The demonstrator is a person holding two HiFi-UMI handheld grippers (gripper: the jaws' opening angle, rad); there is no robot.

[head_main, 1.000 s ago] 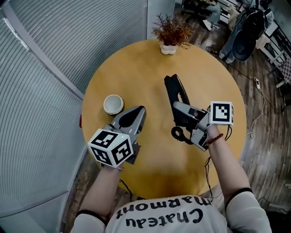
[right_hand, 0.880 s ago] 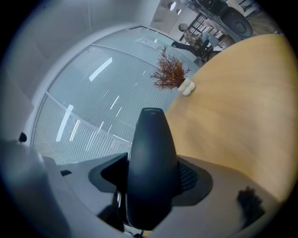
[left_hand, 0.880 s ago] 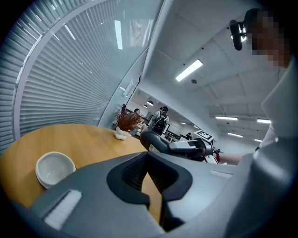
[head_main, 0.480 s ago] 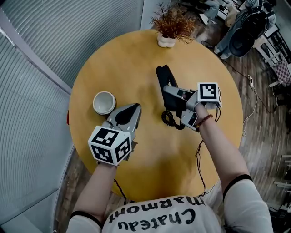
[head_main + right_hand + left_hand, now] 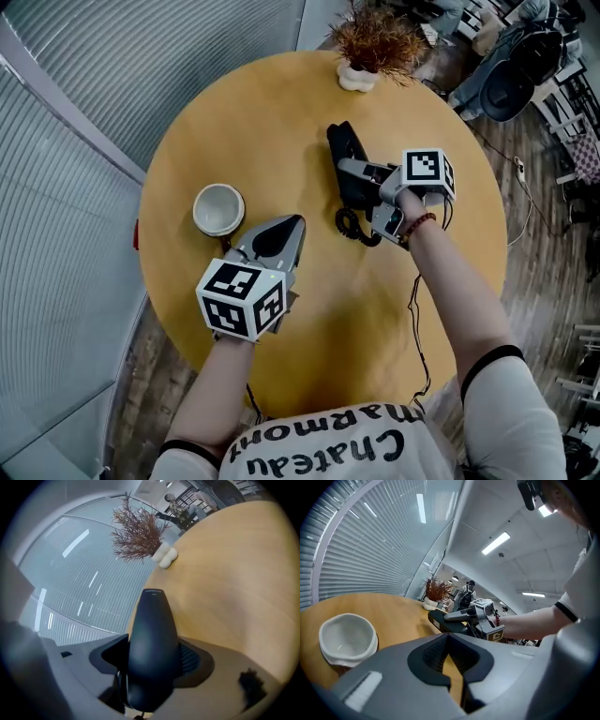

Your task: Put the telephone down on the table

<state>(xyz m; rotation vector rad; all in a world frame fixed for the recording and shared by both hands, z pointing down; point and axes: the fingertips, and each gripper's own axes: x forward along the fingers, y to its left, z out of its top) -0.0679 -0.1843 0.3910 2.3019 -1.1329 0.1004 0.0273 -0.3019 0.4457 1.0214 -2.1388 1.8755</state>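
Note:
The black telephone handset (image 5: pixel 345 161) lies lengthways near the middle of the round wooden table (image 5: pixel 234 122), its far end pointing towards the plant. My right gripper (image 5: pixel 364 174) is shut on the handset's near half, and the coiled black cord (image 5: pixel 356 228) hangs under it onto the table. In the right gripper view the handset (image 5: pixel 152 630) fills the space between the jaws of the right gripper (image 5: pixel 152 663). Whether it rests on the wood I cannot tell. My left gripper (image 5: pixel 284 232) is shut and holds nothing, low at the near left, also seen as the left gripper (image 5: pixel 449 656).
A white bowl (image 5: pixel 218 208) stands just left of my left gripper, and close by as the bowl (image 5: pixel 347 637). A dried plant in a white pot (image 5: pixel 358 77) sits at the table's far edge. Bare wood lies between the grippers. Slatted blinds (image 5: pixel 75 112) curve round the left.
My right gripper has carried the handset a little farther from me, towards the plant. The left gripper has hardly moved. The head camera has shifted.

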